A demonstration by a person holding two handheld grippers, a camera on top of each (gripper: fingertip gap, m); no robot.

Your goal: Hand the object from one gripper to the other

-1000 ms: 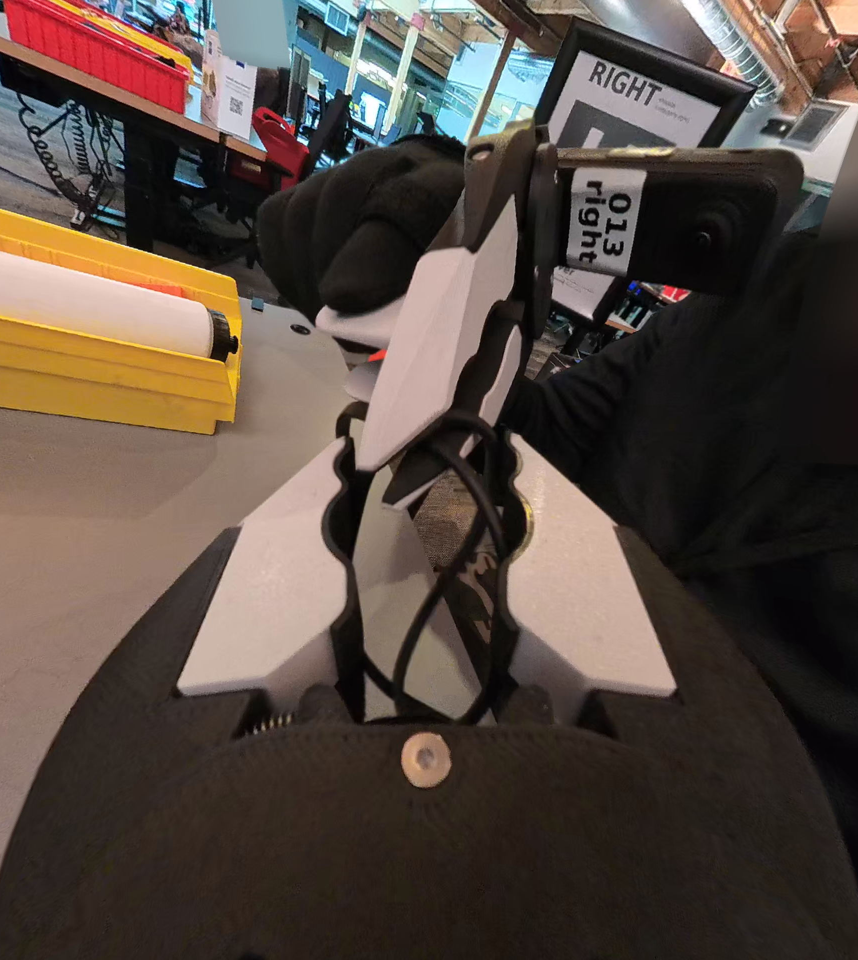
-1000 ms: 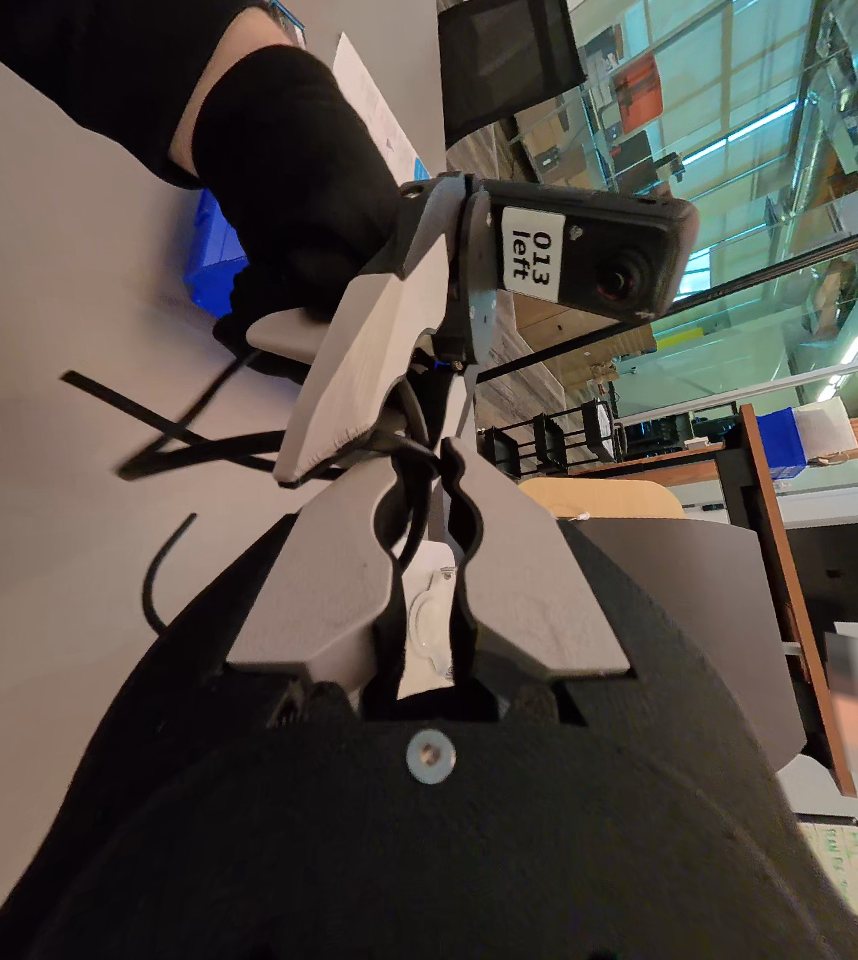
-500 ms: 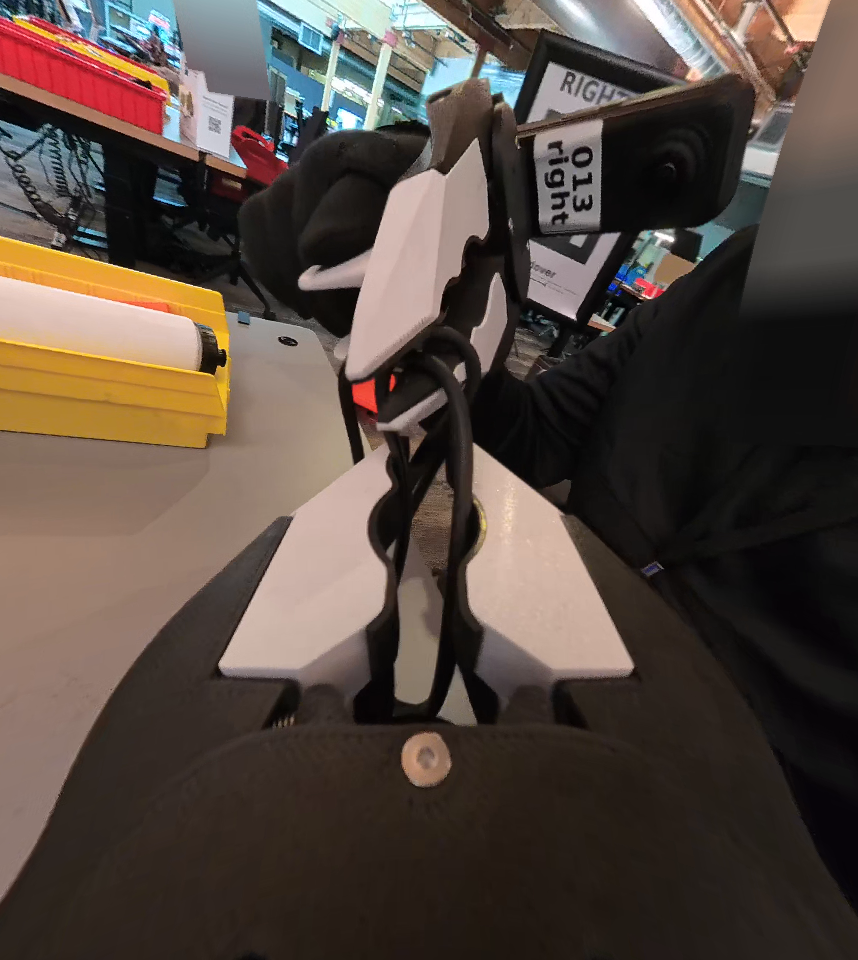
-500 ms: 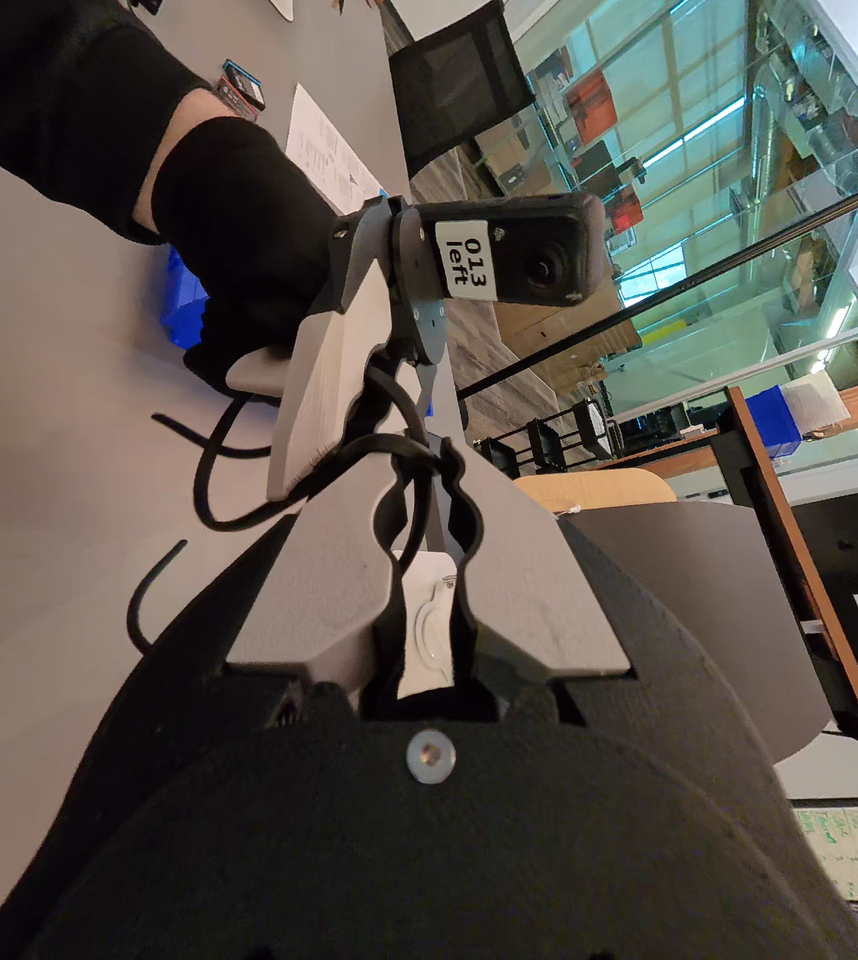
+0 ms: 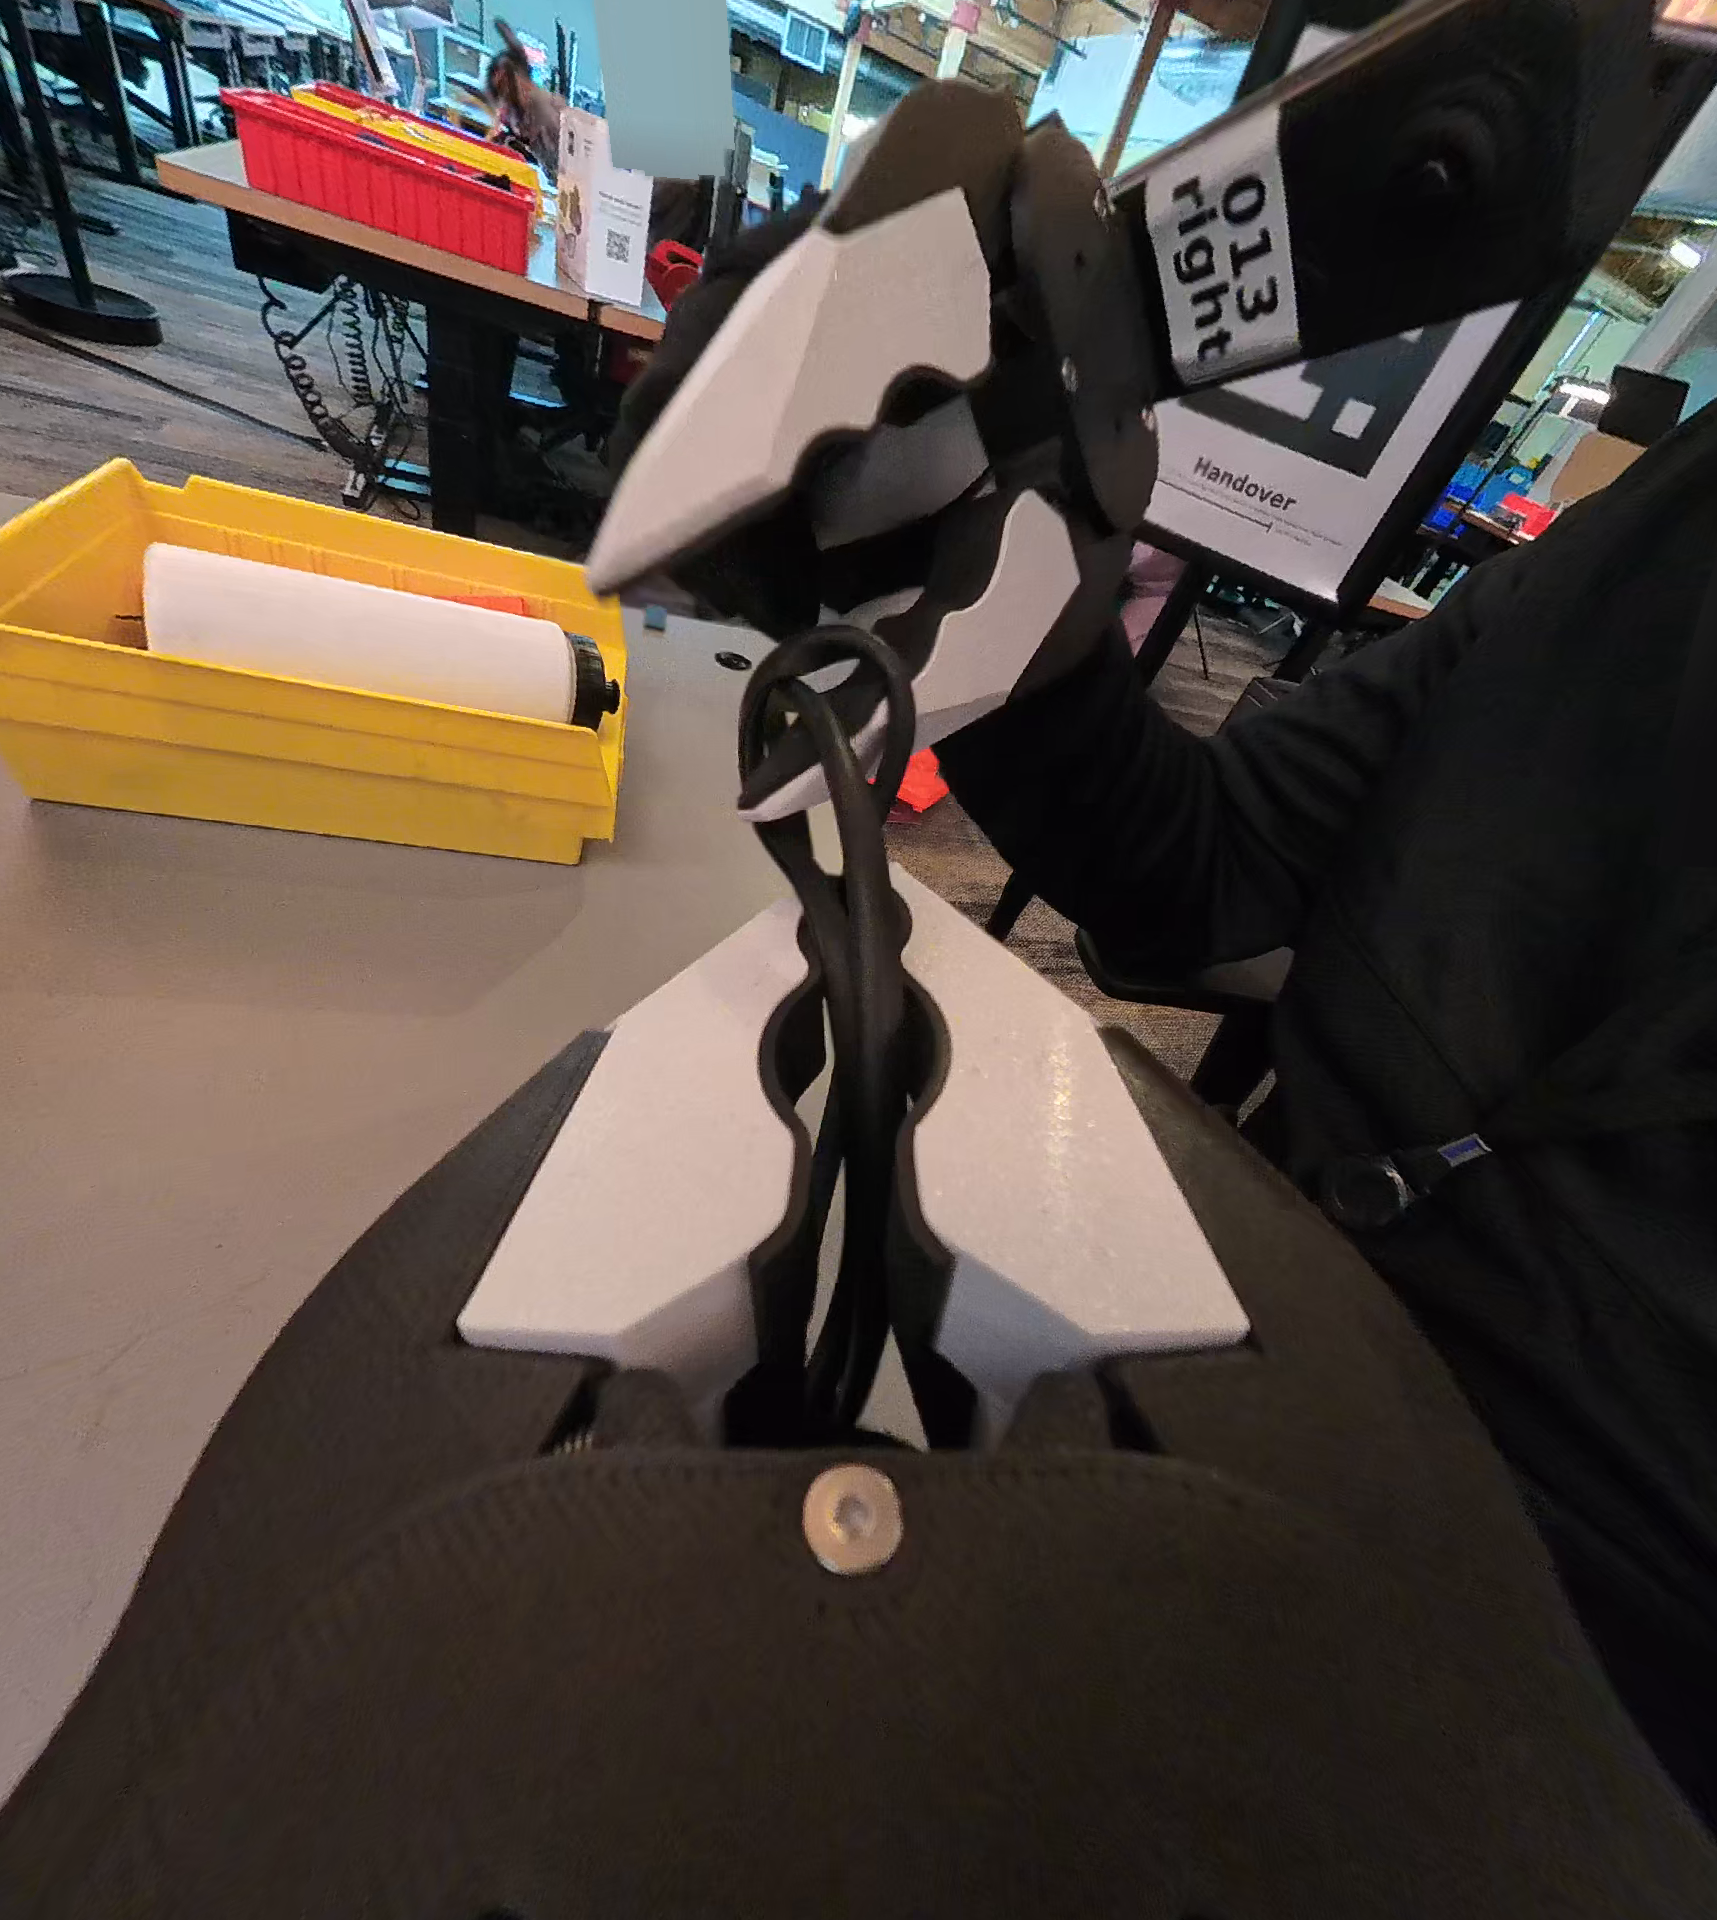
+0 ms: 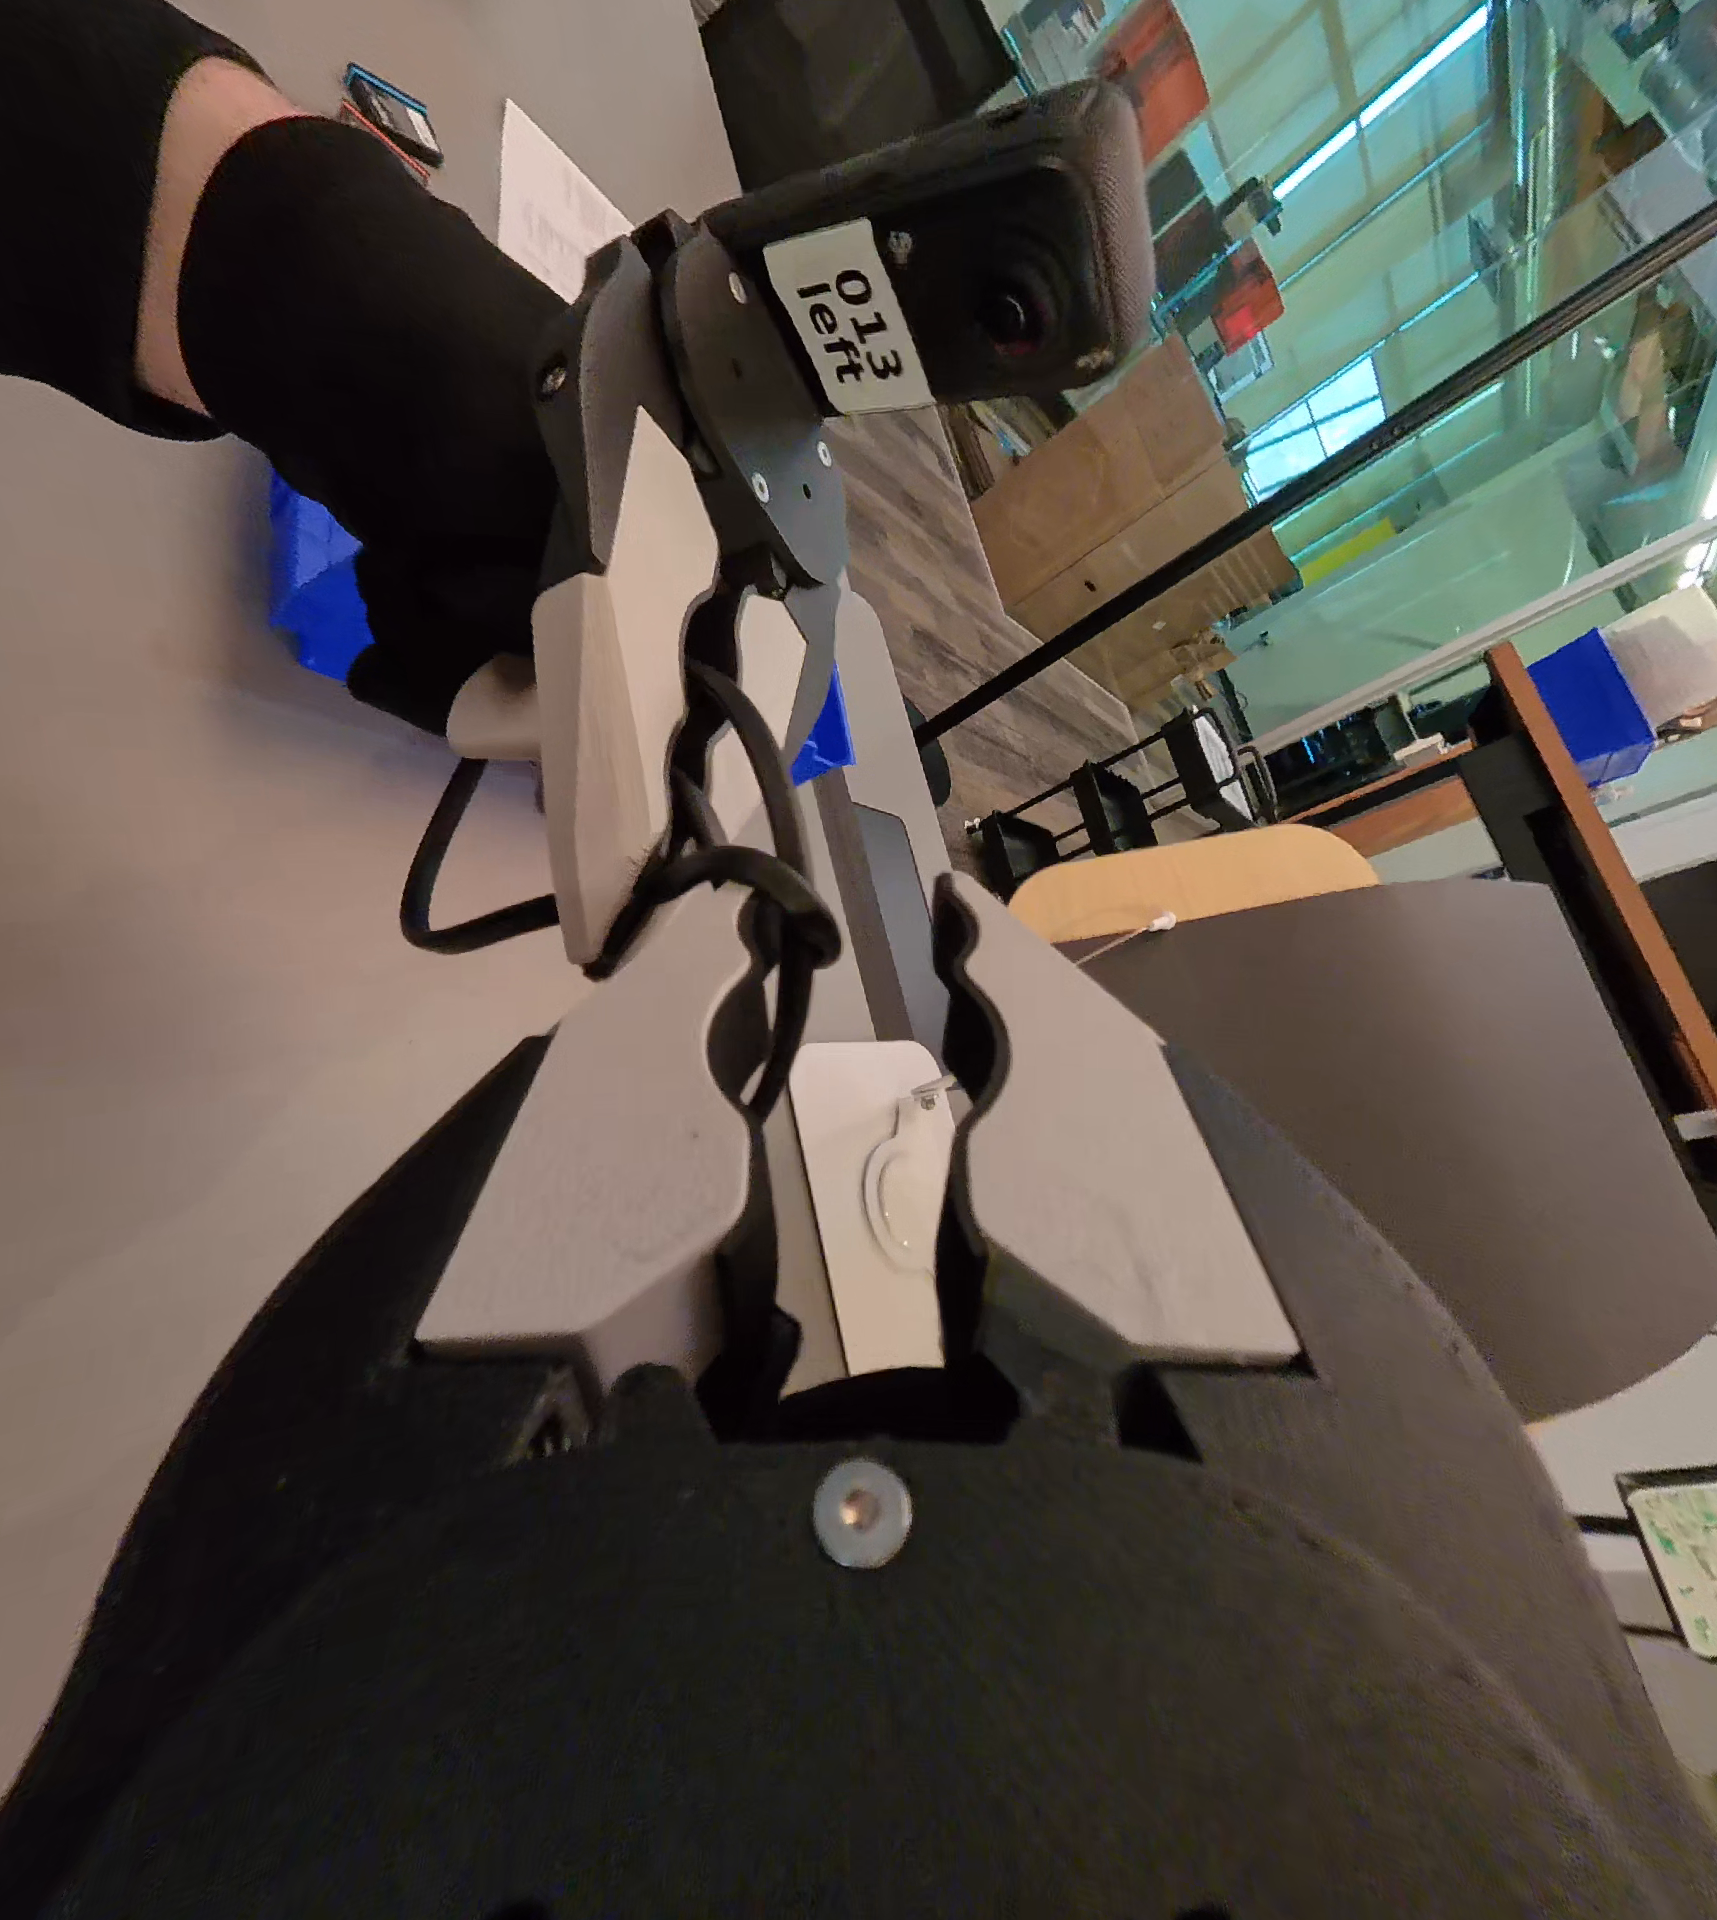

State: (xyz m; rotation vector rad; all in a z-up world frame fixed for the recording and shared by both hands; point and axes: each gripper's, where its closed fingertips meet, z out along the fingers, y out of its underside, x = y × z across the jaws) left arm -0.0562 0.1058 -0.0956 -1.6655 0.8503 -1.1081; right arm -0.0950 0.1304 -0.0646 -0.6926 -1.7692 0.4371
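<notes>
While the black cable is sitting pinched between the closed white fingers of the left gripper, its top loop is draping over the lower finger of the right gripper, whose jaws are standing wide apart around it without clamping. Both tools are hovering above the grey table, each being held by a black-gloved hand. Toward the table's far edge a yellow bin is lying with a white roll inside, and a blue bin is sitting near the gloved hand.
</notes>
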